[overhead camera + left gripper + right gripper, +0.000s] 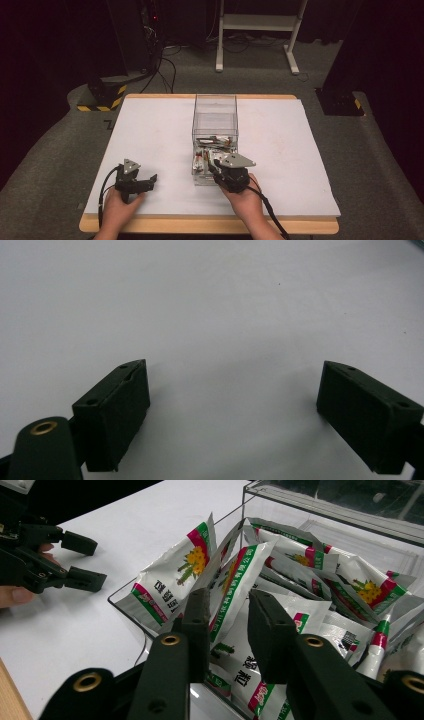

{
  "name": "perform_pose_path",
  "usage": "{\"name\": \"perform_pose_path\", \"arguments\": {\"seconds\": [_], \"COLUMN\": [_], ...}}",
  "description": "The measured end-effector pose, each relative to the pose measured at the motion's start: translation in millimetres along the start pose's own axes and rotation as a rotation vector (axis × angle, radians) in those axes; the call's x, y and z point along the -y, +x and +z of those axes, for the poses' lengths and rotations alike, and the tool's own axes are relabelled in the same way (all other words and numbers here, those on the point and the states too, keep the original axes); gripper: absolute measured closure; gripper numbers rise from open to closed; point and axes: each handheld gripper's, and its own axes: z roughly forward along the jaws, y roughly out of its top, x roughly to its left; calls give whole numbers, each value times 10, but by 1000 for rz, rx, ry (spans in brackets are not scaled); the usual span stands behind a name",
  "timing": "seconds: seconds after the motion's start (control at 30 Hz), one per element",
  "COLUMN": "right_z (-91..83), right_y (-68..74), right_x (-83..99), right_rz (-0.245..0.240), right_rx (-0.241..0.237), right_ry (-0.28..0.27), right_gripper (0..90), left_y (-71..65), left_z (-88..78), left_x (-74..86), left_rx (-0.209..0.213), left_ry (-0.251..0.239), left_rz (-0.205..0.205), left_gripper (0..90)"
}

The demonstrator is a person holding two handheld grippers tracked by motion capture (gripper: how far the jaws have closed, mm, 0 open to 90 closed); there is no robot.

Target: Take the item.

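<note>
Right tool (227,615) grips a sachet (235,580) in the box (215,107); left tool (232,405), at 9 o'clock, rests open on the desk (150,130).

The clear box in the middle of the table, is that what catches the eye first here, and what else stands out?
Yes: the clear box stands mid-table, its near end crammed with silvery sachets printed in green, red and yellow. The right gripper reaches into that pile with a sachet between its narrowed jaws; whether they pinch it is unclear. The left gripper rests apart at the near left on the white table, jaws wide and empty.
</note>
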Motion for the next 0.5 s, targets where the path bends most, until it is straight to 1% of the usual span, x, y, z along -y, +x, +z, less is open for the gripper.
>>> {"name": "perform_pose_path", "arguments": {"seconds": [0.17, 0.37, 0.47, 0.5], "right_z": [21, 29, 25, 26], "right_y": [-14, -10, -7, -6], "right_x": [1, 4, 21, 24], "right_rz": [18, 31, 43, 39], "right_rx": [-8, -19, -25, -26], "right_ry": [3, -15, -35, -39], "right_gripper": [776, 862, 873, 874], "left_y": [0, 2, 2, 2], "left_z": [0, -2, -2, -2], "left_x": [0, 0, 0, -1], "left_rx": [0, 0, 0, 0], "left_ry": [0, 3, 3, 3], "left_rz": [0, 4, 4, 3], "left_gripper": [138, 138, 138, 138]}}
